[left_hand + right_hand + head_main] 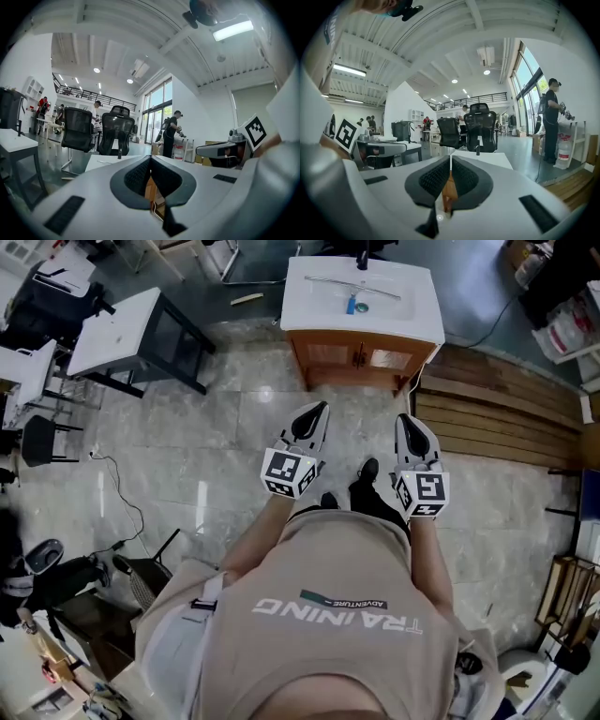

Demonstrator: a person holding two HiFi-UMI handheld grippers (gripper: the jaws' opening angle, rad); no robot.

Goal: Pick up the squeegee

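White tabletop (309, 310) of the wooden vanity (361, 357) at our 12 o'clock is where the squeegee (356, 284) seems to be. It looks like a thin bar lying flat across the basin with a blue bit on it, just below the faucet (362, 257). We're well short of it. The left gripper (319, 411) and right gripper (405, 420) both point that way, roughly level, fingers pressed together with nothing between them.

What we reckon could go wrong: reaching in with the fingers closed would just shove the squeegee along the basin or knock it into the faucet. It also lies so flat that a shallow grab could skate off it, so the fingers need opening first.

Room-wise, the stone floor (216, 446) straight ahead is open. The vanity's front edge is the thing to clear. Wooden planks (497, 418) sit at 2 o'clock, a black-framed table (122, 334) at 10, and a loose cable (117, 486) at 9.
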